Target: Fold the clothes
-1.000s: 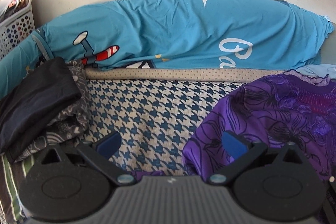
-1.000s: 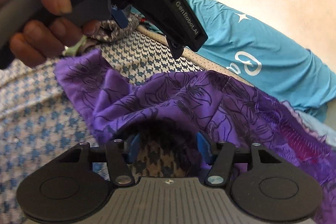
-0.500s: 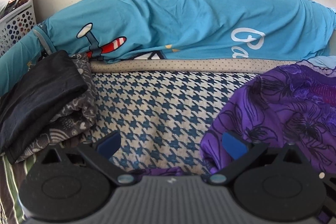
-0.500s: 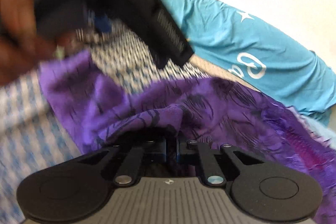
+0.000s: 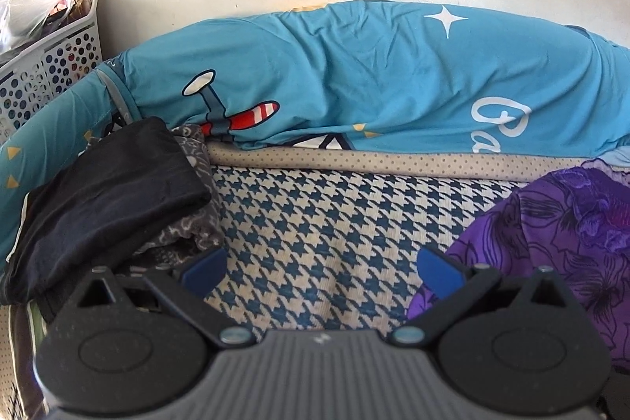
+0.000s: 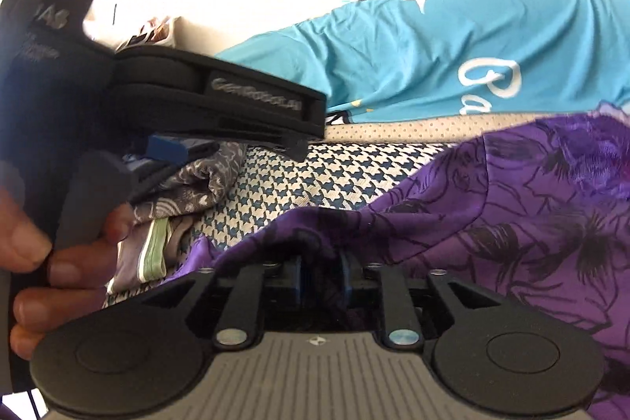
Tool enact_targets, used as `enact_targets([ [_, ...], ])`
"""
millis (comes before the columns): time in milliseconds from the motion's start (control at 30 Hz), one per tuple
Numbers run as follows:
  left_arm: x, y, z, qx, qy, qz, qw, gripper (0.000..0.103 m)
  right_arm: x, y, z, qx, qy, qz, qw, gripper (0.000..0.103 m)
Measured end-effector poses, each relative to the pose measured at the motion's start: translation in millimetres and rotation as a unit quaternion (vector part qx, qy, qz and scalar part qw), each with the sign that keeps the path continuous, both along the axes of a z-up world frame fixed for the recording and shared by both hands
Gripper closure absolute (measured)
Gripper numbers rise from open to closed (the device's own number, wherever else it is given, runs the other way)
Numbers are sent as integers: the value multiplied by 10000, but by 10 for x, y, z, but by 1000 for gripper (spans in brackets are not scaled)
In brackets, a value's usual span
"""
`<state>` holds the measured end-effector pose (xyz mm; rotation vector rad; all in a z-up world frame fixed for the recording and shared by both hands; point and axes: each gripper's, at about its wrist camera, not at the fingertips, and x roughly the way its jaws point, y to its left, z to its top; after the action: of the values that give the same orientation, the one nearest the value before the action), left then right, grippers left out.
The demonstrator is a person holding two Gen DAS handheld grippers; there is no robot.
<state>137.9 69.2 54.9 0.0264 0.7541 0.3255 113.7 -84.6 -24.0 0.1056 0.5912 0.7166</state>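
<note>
On the checked bedcover (image 5: 315, 223), the purple dress (image 6: 512, 207) spreads rightward and away from the right tongs (image 6: 321, 280), which pinch its near edge, while the left tongs (image 5: 321, 268) gape empty beside it.

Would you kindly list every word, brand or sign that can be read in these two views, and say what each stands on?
"Ga": large white script on the teal cover; the letters below it are cut off.
"GenRobot.AI": likely reading of the blurred grey lettering on the left gripper, seen from the right wrist view.
"AS": end of a blurred white word higher on that gripper's body; the smaller lines beneath are unreadable.
White four-pointed star: a sign, not text, on the teal cover.
</note>
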Motion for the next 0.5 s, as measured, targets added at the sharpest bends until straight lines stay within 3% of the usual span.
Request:
enact_targets([
  [133,-7,-12,38,-31,-41,4,10000,0,-66,-63,130,-125,-10,139,9998,72],
  [200,-25,-32,62,-58,-60,-14,10000,0,-137,-115,196,-208,-56,260,9994,63],
  [500,-96,-184,145,-186,-100,-170,9996,0,-389,-539,398,-176,-85,328,9993,52],
])
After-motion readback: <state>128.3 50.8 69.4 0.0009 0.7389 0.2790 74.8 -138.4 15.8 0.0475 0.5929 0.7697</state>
